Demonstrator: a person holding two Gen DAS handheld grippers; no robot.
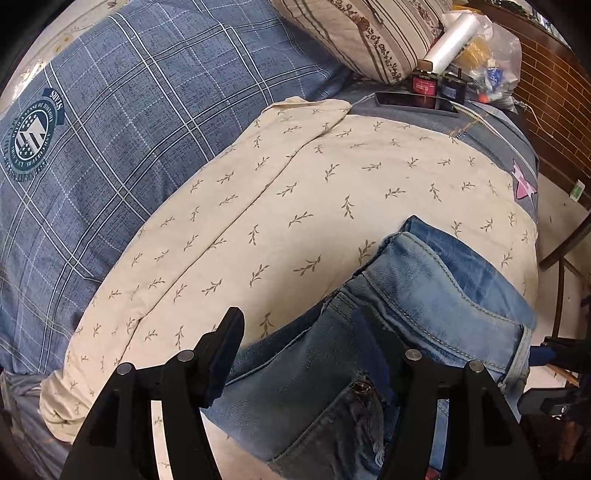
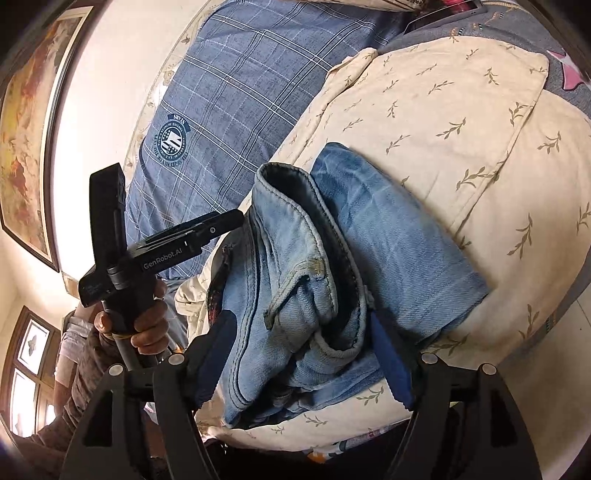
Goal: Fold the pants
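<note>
Blue jeans point(image 1: 406, 332) lie folded in a bundle on a cream leaf-print blanket point(image 1: 295, 192). In the left wrist view my left gripper point(image 1: 314, 354) is open, its fingers either side of the dark back-pocket part of the jeans. In the right wrist view the jeans point(image 2: 325, 273) show their waistband and a pale leg. My right gripper point(image 2: 303, 358) is open with the waistband bundle between its blue-padded fingers. The left gripper's body point(image 2: 147, 251), held in a hand, shows at the left of that view.
A blue plaid pillow point(image 1: 129, 122) lies to the left of the blanket. At the far end are a striped floral cushion point(image 1: 362, 33), a phone point(image 1: 413, 101), small bottles point(image 1: 424, 81) and plastic bags point(image 1: 487, 48). A brick wall point(image 1: 554, 85) stands at the right.
</note>
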